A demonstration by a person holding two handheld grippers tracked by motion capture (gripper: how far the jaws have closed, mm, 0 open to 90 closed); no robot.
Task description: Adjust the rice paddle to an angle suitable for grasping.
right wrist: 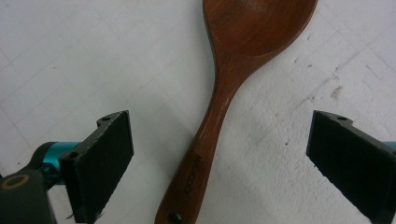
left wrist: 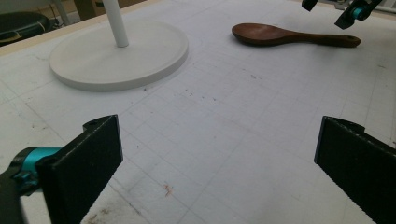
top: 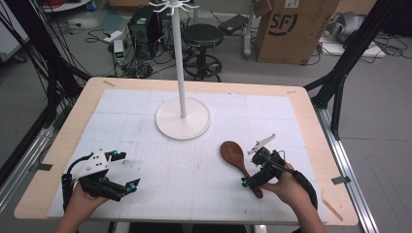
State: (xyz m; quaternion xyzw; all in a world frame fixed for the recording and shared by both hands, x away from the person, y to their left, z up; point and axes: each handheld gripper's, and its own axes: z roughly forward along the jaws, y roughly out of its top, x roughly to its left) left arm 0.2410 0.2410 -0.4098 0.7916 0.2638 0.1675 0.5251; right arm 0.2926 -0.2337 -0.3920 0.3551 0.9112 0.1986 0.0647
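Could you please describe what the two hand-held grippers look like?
Both are black. The left hand-held gripper carries a white three-cornered plate, teal fittings and a black cable. The right hand-held gripper has a grey plate, teal accents and a black cable. Both have flat, ridged black jaws.

The wooden spoon [top: 239, 165] is dark reddish brown, with a smooth oval bowl and a handle that becomes a little wider at its end, where there is a small hole. It lies flat on the worktop [top: 194, 160], hollow side up, in the right half, near the front edge. The bowl points to the far side, the handle to the front right corner
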